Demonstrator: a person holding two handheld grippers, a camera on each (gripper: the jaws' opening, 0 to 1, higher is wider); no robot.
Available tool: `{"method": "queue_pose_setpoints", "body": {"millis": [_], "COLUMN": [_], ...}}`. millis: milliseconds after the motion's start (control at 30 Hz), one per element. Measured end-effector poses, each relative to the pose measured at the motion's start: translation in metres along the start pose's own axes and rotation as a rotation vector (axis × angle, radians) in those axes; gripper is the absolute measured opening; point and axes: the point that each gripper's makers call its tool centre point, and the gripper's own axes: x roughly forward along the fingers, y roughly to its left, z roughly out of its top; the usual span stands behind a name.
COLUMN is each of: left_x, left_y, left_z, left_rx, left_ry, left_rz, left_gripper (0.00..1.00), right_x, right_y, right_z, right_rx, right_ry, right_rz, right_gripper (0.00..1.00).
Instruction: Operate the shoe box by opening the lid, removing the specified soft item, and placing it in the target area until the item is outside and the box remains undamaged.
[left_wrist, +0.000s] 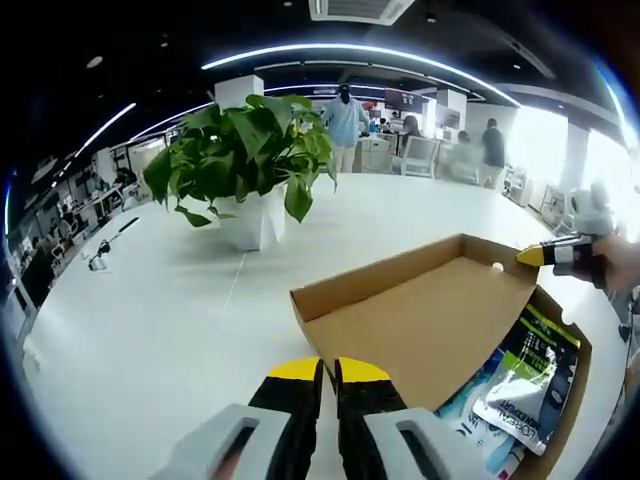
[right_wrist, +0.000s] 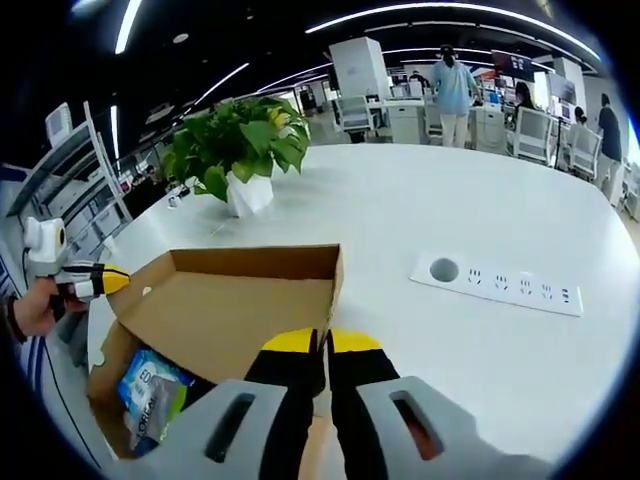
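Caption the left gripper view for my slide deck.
Shut left gripper faces the opened shoe box, packaged item inside, potted plant behind.

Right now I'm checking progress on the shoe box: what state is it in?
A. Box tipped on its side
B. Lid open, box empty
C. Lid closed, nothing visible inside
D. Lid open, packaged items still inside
D: the shoe box lid is folded back and the packaged items lie inside.

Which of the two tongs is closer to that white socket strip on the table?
Right. The right tongs sit at the open box lid, the socket strip just beside it; the left tongs are at the lid's opposite edge, away from the strip.
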Motion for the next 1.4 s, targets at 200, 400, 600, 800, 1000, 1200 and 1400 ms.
{"method": "queue_pose_setpoints", "body": {"millis": [200, 400, 600, 800, 1000, 1200, 1400], "left_x": [0.003, 0.003, 0.003, 0.003, 0.001, -0.006, -0.019], "left_y": [-0.001, 0.0, -0.001, 0.0, -0.001, 0.0, -0.002], "left_z": [-0.002, -0.002, -0.002, -0.002, -0.001, -0.001, -0.003], "left_rx": [0.013, 0.012, 0.018, 0.018, 0.014, 0.016, 0.017], "left_ry": [0.011, 0.016, 0.021, 0.024, 0.021, 0.018, 0.01], "left_rz": [-0.003, -0.004, -0.003, -0.003, -0.007, -0.008, -0.008], "left_gripper": [0.0, 0.0, 0.0, 0.0, 0.0, 0.0, 0.0], "right_x": [0.002, 0.002, 0.001, -0.001, -0.005, -0.014, -0.024], "right_y": [0.0, 0.0, 0.001, 0.002, 0.002, 0.001, 0.004], "right_z": [-0.003, -0.004, -0.004, -0.003, -0.003, 0.001, 0.006], "right_rx": [-0.002, 0.004, 0.003, -0.001, -0.006, -0.016, -0.044], "right_ry": [0.011, 0.016, 0.016, 0.019, 0.024, 0.023, 0.013], "right_rz": [-0.003, 0.001, 0.001, 0.003, 0.001, 0.0, 0.007], "right_gripper": [0.03, 0.03, 0.03, 0.04, 0.03, 0.04, 0.07]}}
